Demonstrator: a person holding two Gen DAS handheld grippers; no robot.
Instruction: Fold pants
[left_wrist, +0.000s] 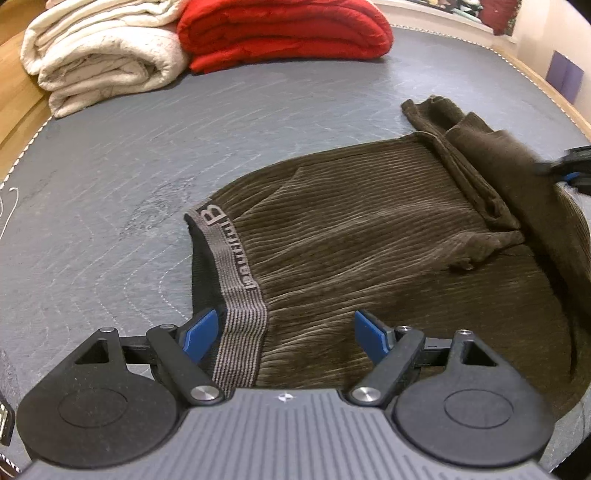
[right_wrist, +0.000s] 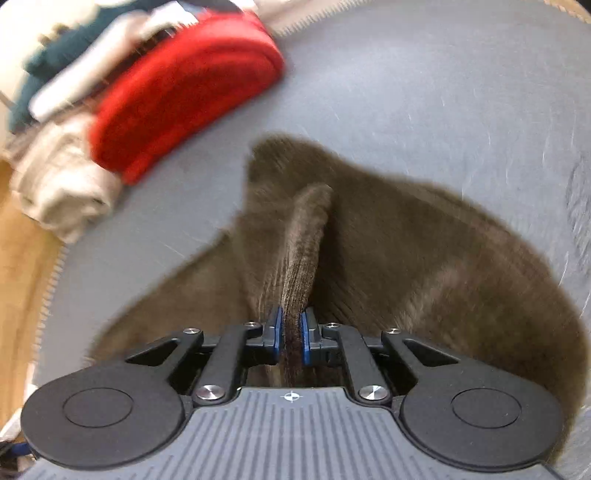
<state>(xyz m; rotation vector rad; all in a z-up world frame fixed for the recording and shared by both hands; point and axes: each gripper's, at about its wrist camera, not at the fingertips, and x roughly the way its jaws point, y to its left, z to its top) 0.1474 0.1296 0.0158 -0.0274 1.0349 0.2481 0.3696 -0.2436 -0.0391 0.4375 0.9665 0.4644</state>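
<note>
Brown corduroy pants (left_wrist: 369, 236) lie on a grey mat (left_wrist: 147, 155), with a grey striped waistband (left_wrist: 236, 273) toward the left. My left gripper (left_wrist: 286, 338) is open, its blue fingertips (left_wrist: 201, 334) straddling the waistband end just above the cloth. My right gripper (right_wrist: 291, 332) is shut on a raised fold of the pants (right_wrist: 303, 251) and lifts it; it also shows at the right edge of the left wrist view (left_wrist: 565, 170), holding a leg folded over the body. The right wrist view is motion-blurred.
A folded red blanket (left_wrist: 284, 33) and a folded cream blanket (left_wrist: 99, 62) lie at the mat's far edge. Wooden floor (left_wrist: 14, 96) shows past the mat's stitched left border. More stacked cloth (right_wrist: 74, 66) sits behind the red blanket.
</note>
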